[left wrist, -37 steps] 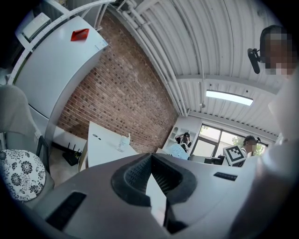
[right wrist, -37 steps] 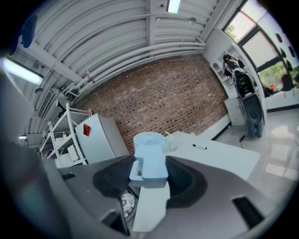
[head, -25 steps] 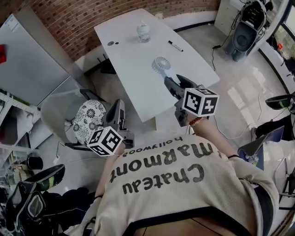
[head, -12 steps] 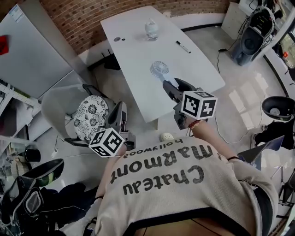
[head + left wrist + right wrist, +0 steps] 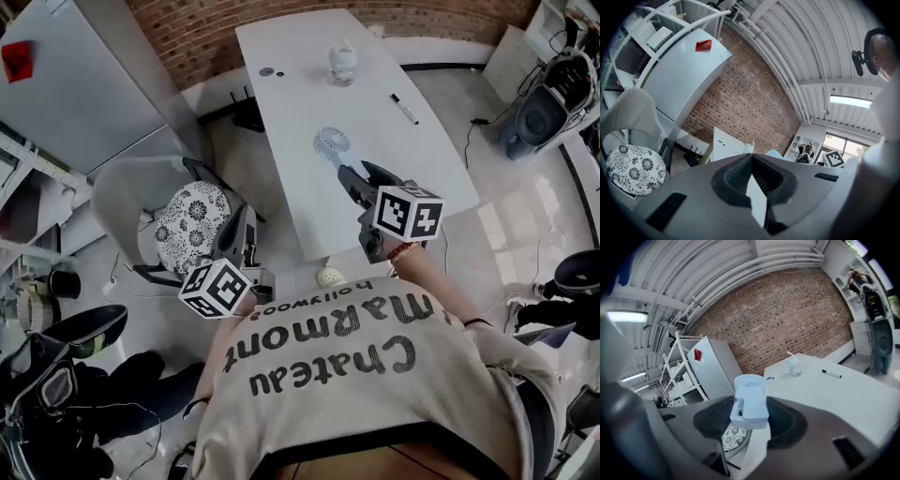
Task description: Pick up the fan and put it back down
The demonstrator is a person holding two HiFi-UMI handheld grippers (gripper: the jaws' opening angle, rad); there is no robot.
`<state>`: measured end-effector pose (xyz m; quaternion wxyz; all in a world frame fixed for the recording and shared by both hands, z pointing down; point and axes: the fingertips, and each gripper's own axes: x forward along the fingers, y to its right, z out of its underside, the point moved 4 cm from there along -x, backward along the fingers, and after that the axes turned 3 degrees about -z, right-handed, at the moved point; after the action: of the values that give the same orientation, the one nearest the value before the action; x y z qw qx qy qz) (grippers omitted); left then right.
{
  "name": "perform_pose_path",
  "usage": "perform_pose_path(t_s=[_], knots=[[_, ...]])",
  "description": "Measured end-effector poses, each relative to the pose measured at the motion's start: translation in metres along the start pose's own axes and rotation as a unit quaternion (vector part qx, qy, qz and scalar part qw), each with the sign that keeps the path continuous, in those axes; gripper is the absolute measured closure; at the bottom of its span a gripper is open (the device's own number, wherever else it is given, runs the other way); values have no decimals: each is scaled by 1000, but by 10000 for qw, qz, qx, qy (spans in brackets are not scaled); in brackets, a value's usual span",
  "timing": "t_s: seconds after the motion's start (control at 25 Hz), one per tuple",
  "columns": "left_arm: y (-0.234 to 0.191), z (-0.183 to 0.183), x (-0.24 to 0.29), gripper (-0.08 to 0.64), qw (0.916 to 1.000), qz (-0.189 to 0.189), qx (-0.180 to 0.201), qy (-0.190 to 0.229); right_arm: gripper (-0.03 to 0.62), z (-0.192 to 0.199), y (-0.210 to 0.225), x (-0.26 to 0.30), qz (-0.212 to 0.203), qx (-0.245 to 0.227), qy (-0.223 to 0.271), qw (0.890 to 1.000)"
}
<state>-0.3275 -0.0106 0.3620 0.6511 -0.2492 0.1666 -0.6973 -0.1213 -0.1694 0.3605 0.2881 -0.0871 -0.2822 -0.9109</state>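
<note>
Nearest, the left gripper (image 5: pixel 751 158) hung low at the person's side by the chair (image 5: pixel 192 230), well apart from the table (image 5: pixel 309 94); jaws together at the tips, nothing between them, no part in the job that I could see. Right gripper (image 5: pixel 360 174) reached out over the near edge of the table, jaws part-way apart and closed on the base of the fan (image 5: pixel 330 146), pads against both its sides, round head upright beyond the jaws. Fan sat in the grip over the near part of the table; from the right gripper view floor and chair showed under its base, so I judged it lifted clear, though contact with the top could not be ruled out from above. Pick-up read as done. Left to do: bring the base flat onto the table, open the jaws, draw back without tipping it. Farther along the table, a pen (image 5: pixel 405 109) and a bottle (image 5: pixel 342 62), both well apart from the fan.
</note>
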Motion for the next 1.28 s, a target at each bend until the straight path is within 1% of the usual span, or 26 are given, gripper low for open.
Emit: perform_pose_path(t_s=[0.12,0.24,0.4,0.72,1.0,1.16,1.28], knots=[[-11,-7,8,560,9997,-190,-42,159,373,-9,6,20,-100,-92,-93,9999],[-21,-10,17,560,9990,-383,-85,212,373,-17,11,42,-221,-150,-168,9995],[-23,-12,35,560,9984,-473,-115,282,373,-28,25,66,-273,-288,-270,9988],[-34,-6,51,560,9968,-686,-154,392,373,-18,52,98,-331,-148,-512,9980],[-56,-18,77,560,9940,-993,-286,356,373,-24,69,147,-354,-87,-839,9958],[-70,-20,82,560,9917,-1202,-336,311,373,-17,79,173,-308,-124,-1073,9937],[-79,-16,80,560,9894,-1377,-374,273,373,-9,87,186,-288,-64,-1218,9921]])
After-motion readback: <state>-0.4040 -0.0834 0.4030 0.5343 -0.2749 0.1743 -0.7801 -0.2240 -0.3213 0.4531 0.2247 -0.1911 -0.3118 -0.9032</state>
